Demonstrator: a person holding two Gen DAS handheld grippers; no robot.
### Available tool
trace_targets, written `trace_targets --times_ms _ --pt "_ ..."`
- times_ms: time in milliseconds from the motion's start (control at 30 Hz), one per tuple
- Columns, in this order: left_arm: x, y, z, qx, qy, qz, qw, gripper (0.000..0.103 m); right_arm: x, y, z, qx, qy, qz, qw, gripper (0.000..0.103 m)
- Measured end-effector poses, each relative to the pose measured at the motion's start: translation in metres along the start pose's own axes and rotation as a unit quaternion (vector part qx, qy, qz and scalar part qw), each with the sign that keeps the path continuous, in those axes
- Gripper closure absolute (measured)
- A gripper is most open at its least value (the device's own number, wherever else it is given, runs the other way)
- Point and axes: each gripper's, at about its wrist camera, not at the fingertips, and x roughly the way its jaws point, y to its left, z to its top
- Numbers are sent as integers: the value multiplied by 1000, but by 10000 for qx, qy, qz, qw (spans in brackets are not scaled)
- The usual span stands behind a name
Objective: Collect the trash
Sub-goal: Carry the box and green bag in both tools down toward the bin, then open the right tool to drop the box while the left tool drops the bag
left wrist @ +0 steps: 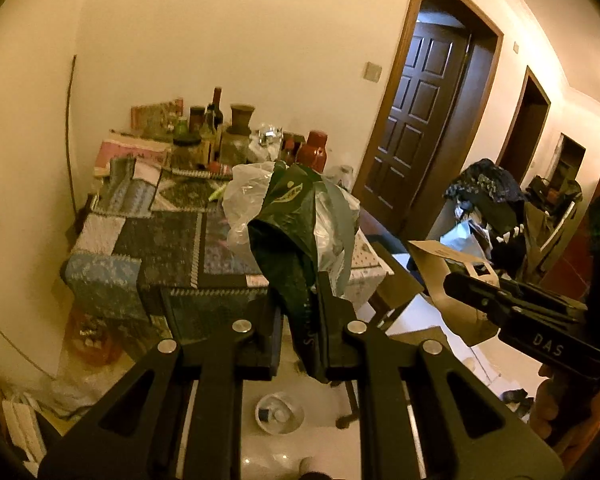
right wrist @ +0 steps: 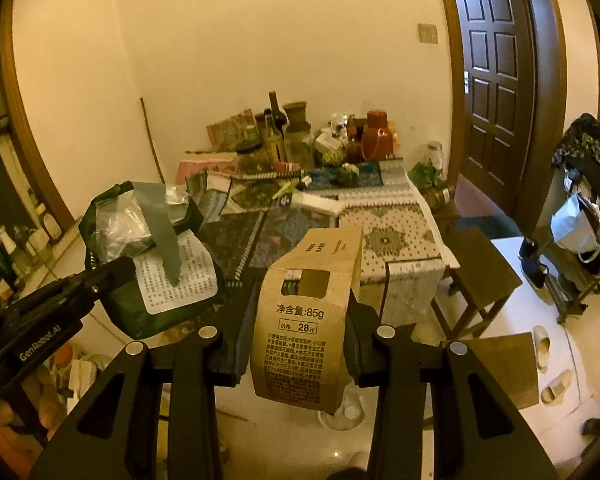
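In our left gripper we hold a dark green bag, crumpled, with clear plastic and a grey strip bunched in its top; the fingers are clenched on its lower end. Our right gripper grasps a brown carton with a cut-out window and black print, its flap raised. Both things hang in the air in front of the counter, above the pale floor. The right view shows the bag's white printed label, which the left view hides. The left view shows a white bowl on the floor under the gripper and the carton side-on. Bottles and jars crowd the counter's far end.
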Motion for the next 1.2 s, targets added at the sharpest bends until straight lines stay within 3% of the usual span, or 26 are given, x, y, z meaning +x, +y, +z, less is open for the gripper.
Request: trace_targets --times_ms 233,533,833,1200 --pt "39 4 -27 -182 538 66 9984 89 38 -16 -30 130 620 106 9979 69" --pt "136 1 -85 -367 1431 314 9885 89 104 -53 -83 158 1569 248 9872 68" --pt "233 13 -177 -618 2109 501 9743 89 198 -91 -161 121 2361 321 9711 68" --pt "329 72 -293 -930 2661 844 9557 89 322 -121 -258 68 2880 352 9570 68"
